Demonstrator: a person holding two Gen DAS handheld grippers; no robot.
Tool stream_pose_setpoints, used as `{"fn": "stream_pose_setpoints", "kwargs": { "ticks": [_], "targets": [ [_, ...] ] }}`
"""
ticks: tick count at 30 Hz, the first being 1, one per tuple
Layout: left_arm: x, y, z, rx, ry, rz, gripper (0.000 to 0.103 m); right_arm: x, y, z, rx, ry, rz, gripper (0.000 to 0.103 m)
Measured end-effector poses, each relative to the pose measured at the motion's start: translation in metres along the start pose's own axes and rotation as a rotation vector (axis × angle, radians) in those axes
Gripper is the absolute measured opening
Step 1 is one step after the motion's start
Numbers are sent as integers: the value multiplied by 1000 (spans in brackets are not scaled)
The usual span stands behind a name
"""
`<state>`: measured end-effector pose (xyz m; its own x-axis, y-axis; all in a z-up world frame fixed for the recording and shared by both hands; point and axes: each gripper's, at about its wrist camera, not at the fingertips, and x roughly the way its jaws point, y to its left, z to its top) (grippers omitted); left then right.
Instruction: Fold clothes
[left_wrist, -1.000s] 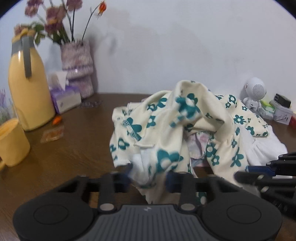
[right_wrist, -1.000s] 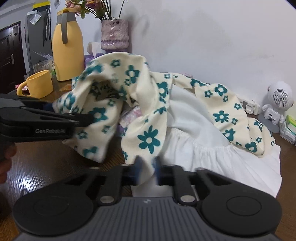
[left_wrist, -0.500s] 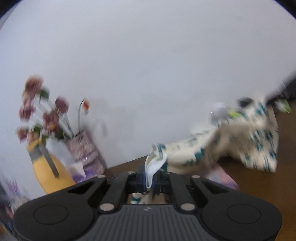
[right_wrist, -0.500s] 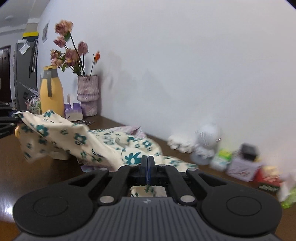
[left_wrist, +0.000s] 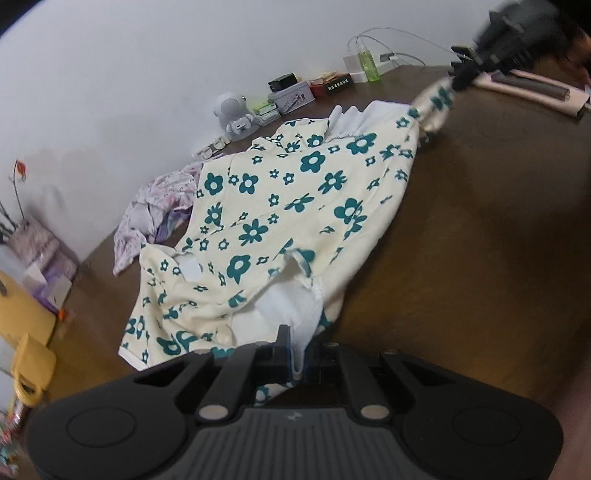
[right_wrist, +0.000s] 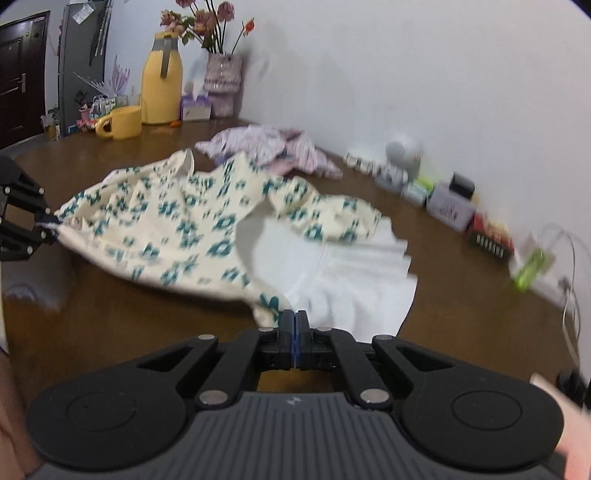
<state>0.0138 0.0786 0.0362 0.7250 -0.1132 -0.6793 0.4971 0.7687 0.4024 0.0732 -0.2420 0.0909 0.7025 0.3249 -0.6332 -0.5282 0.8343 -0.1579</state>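
Floral garment stretched out between both tongs, partly lifted over brown surface, white lining showing. Left tongs clamped on near white edge; right tongs pinched together on opposite floral corner. Judgement: early stage, garment spread but no fold made; laying flat and all folds remain. Lilac garment lies crumpled near far wall, untouched.

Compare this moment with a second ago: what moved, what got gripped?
The floral garment, heaped a second ago, is now pulled out between the two claws. The left claw has just closed on one edge, the right claw on the opposite end. The lilac garment, yellow jug and mug stayed put.
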Motion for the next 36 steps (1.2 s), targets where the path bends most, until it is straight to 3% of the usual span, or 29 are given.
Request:
{"fn": "stream_pose_setpoints", "kwargs": {
  "ticks": [4, 9, 13, 14, 15, 16, 17, 21, 23, 24, 30, 36],
  "targets": [
    [-1, 13, 10, 1, 3, 1, 5, -7, 0, -8, 49, -18, 30, 0],
    [-12, -5, 5, 6, 6, -5, 5, -11, 4, -16, 60, -9, 43, 0],
    [-16, -5, 2, -17, -9, -24, 21, -13, 13, -27, 60, 24, 44, 1],
    [-18, -5, 2, -17, -17, -34, 26, -15, 13, -27, 69, 20, 38, 6],
    [-22, -4, 1, -10, -26, -53, 44, -18, 10, -26, 80, 12, 34, 10],
    [-25, -3, 0, -1, -35, -74, 60, -22, 5, -23, 96, -1, 32, 23],
    [-30, -1, -2, 5, -51, -92, 64, -28, 0, -20, 115, -19, 29, 40],
    [-50, 23, -5, -53, -116, -96, 77, -40, -24, 1, 152, -79, 3, 57],
    [-56, 43, -5, -127, -145, -78, 84, -37, -36, 14, 154, -98, -27, 73],
    [-58, 54, -4, -168, -159, -67, 87, -32, -42, 21, 151, -102, -38, 74],
    [-23, 104, 7, -363, -37, 108, 89, 41, -60, 65, 114, -32, -31, 75],
    [40, 158, 13, -510, 37, 89, 81, 125, -52, 94, 19, 61, -23, 75]
  ]
}}
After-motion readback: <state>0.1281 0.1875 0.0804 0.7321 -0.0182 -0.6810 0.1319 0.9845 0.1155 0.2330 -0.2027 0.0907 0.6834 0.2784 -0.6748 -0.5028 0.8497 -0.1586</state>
